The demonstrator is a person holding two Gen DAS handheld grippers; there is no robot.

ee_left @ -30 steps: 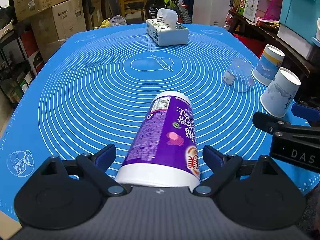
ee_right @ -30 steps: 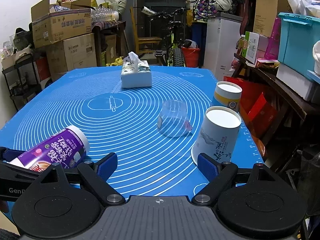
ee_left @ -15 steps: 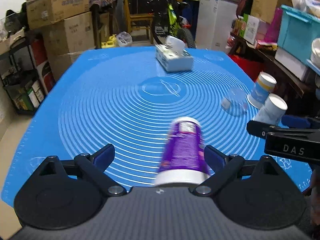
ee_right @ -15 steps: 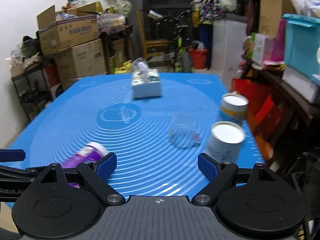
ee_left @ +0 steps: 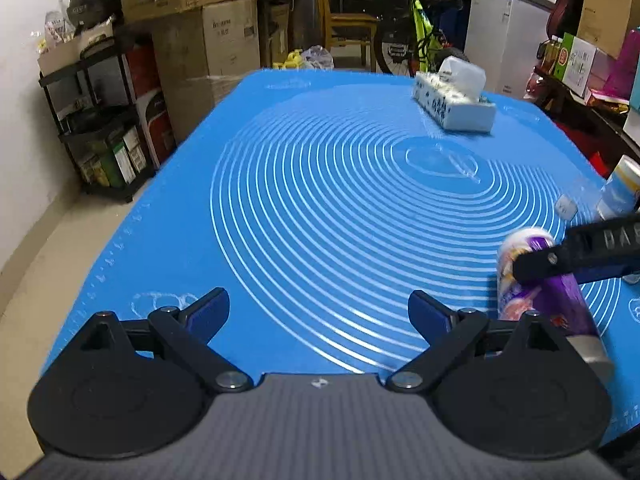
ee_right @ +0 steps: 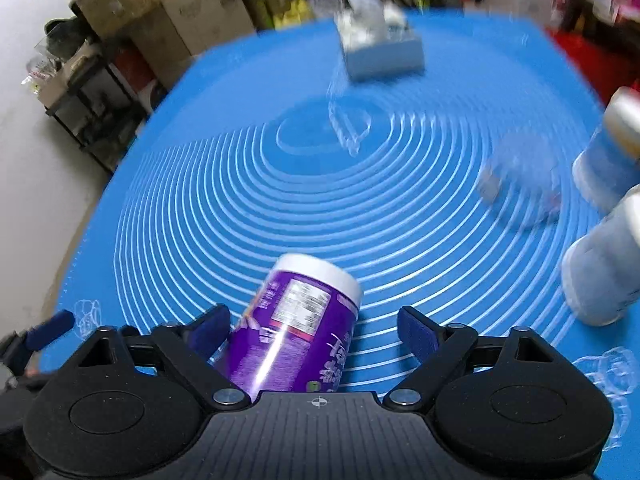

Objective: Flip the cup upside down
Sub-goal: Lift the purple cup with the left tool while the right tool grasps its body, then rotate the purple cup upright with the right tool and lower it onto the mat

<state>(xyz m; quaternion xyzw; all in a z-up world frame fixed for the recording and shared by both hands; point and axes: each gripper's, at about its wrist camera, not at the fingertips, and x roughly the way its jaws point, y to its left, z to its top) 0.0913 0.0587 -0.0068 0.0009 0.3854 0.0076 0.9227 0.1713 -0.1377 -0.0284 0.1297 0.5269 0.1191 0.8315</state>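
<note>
While one purple-labelled white-capped cup (ee_right: 298, 336) lies on the round-ringed blue mat (ee_right: 248, 208), right gripper (ee_right: 314, 330) brackets it, jaws wide; left gripper (ee_left: 318, 312) gapes empty. Two paper cups (ee_right: 600, 272); one tissue box (ee_left: 454, 106).

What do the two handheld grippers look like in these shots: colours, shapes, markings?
Both match: the left gripper and right gripper have matte black linkage arms with silver pivot screws, two round black discs, a ribbed grey body with a small centre mark, and dark blue fingertips. The left wrist view shows pale lettering on the right gripper's side, partly cut off. No cables or sleeves visible.
</note>
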